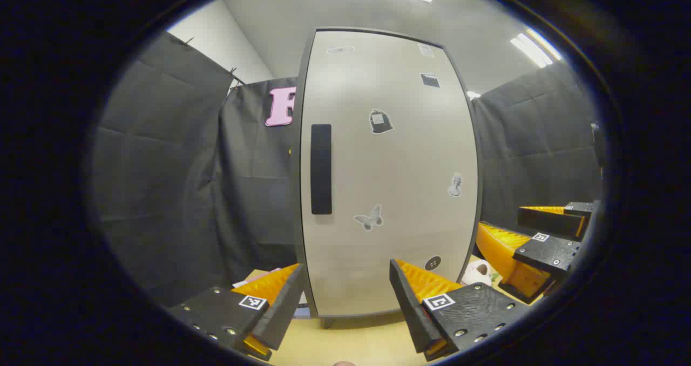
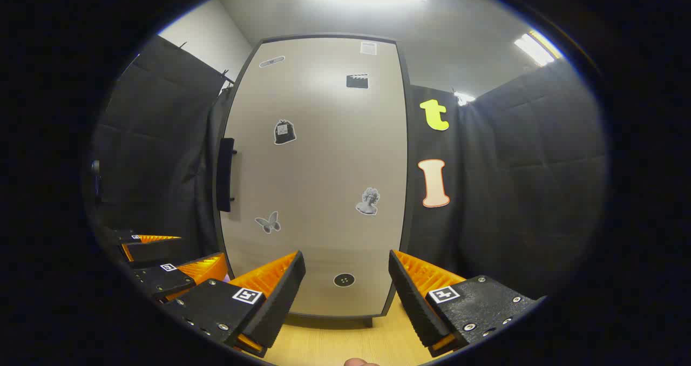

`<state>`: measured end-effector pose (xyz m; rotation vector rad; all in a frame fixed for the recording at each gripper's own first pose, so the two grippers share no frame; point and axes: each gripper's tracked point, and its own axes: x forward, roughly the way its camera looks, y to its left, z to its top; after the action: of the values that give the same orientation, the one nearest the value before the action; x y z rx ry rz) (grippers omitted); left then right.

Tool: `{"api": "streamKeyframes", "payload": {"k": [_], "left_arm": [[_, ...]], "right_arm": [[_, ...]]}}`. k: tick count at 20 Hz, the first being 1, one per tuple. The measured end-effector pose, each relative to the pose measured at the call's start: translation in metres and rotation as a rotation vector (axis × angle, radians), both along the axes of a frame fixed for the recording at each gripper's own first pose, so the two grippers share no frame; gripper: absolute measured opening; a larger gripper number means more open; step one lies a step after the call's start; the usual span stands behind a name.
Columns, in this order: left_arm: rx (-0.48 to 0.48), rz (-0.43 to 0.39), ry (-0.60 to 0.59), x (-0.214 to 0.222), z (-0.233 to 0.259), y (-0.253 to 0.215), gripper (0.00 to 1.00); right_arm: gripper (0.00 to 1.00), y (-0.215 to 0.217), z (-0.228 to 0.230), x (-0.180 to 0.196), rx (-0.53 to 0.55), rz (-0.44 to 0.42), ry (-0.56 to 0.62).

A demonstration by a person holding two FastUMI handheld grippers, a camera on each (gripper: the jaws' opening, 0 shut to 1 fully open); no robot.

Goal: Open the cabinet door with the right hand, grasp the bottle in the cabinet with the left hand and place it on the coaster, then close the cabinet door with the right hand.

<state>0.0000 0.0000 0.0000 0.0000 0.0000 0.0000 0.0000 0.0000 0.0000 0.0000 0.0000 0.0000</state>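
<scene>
The tall pale cabinet door [image 1: 388, 182] stands shut in front of me, with several stickers on it and a dark vertical handle [image 1: 321, 169] near its left edge. My left gripper [image 1: 346, 279] is open, low before the door's bottom, holding nothing. In the right gripper view the same door [image 2: 324, 166] and its handle [image 2: 225, 174] show. There my right gripper [image 2: 345, 269] is open too and apart from the door. The right gripper [image 1: 502, 223] also appears at the right of the left gripper view. Whatever is inside the cabinet is hidden behind the door.
The cabinet stands on a light wooden table [image 1: 351, 344]. A small white object [image 1: 478, 273] lies by the cabinet's lower right corner. A pale flat thing [image 1: 259, 276] peeks out behind my left finger. Black cloth walls close in on both sides.
</scene>
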Motion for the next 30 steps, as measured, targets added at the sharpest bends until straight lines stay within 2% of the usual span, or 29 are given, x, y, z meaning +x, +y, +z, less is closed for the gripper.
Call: {"api": "streamKeyframes", "payload": {"k": [7,12,15,22,30], "left_arm": [[0.019,0.053,-0.015,0.001,0.005,0.016,0.89],[0.051,0.052,-0.025,0.005,0.016,0.014,0.89],[0.019,0.041,-0.023,0.008,0.018,0.008,0.89],[0.009,0.049,-0.012,0.011,0.015,0.009,0.89],[0.027,0.040,-0.012,0.009,0.017,0.006,0.89]], "right_arm": [[0.95,0.002,-0.010,0.003,0.017,0.017,0.017],[0.96,0.003,-0.008,0.004,0.006,0.034,0.005],[0.96,0.003,-0.007,0.007,-0.001,0.040,0.010],[0.96,0.003,-0.003,0.008,-0.013,0.036,-0.001],[0.96,-0.007,-0.002,0.013,-0.002,0.017,0.005]]}}
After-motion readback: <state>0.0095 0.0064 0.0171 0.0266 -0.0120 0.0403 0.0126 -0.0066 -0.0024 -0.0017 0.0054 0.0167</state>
